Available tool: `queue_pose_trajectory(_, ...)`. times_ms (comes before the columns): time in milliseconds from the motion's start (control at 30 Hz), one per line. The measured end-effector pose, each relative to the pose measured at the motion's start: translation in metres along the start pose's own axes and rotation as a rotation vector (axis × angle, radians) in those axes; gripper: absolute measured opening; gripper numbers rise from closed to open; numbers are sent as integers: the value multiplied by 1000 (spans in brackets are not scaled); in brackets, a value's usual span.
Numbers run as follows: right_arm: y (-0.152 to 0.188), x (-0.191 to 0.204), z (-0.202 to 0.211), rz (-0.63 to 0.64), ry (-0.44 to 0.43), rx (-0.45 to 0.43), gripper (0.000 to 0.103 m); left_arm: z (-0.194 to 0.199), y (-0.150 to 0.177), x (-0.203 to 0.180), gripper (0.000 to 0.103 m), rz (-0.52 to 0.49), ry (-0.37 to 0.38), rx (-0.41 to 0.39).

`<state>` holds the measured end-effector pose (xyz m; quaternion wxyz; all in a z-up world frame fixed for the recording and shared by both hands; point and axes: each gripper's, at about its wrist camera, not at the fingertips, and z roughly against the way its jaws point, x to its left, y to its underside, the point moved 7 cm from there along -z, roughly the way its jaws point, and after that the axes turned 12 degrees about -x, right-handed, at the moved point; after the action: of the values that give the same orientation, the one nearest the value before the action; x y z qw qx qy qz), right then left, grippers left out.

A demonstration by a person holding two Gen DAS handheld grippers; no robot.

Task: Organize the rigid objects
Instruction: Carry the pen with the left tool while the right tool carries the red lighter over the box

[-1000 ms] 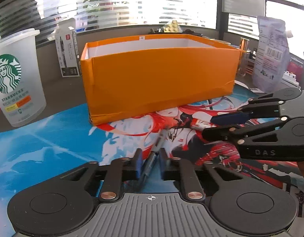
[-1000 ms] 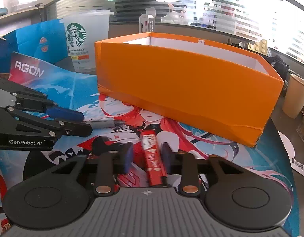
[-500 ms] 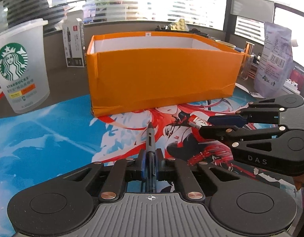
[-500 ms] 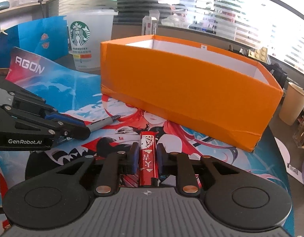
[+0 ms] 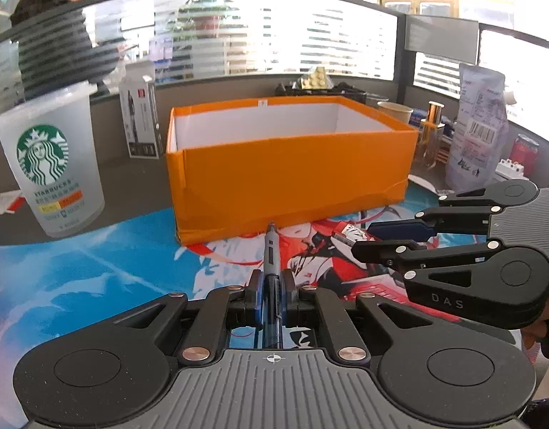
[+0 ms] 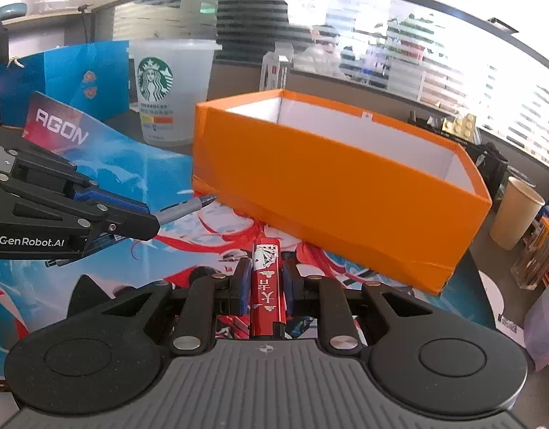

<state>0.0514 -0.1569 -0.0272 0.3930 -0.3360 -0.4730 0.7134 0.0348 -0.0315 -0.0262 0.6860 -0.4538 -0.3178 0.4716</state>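
You had both grippers loaded at this point. Your left gripper (image 5: 271, 287) was clamped tight on the slim blue-and-grey pen (image 5: 270, 261), barrel running fwd between the pads, tip pointing at the near wall of the open orange cardboard box w/ white inside (image 5: 292, 175). Your right gripper (image 6: 263, 286) was closed just as firmly on the narrow red lighter-shaped stick w/ playing-card print (image 6: 265, 279), held lengthwise, front end sticking out past the pads. Both items looked lifted off the colourful anime-print desk mat (image 5: 78, 279), though I couldn't tell exactly how high. The box sat on the mat's far edge, right in front of both grippers; what showed of its white walls was bare, floor hidden. The frosted Starbucks plastic cup (image 5: 51, 164) stood off to the box's left, apart from it.

Step in hand, by my read: grasps done, carry to box pending. Next move called for raising each gripper above the orange rim, going fwd over the opening, then releasing. The two grippers were close together, so go one at a time, and clear the near wall w/ the pen tip.
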Motion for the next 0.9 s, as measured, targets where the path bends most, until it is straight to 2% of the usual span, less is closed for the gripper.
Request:
queue_pose_trajectory(333,-17,4,15,21,7,-52,17,17,-16,-3,7,-13,-5,-42)
queue_pose_trajectory(900,-61,-12,37,36,47,-161,17,30,-66,-11,7,-49,1,-150)
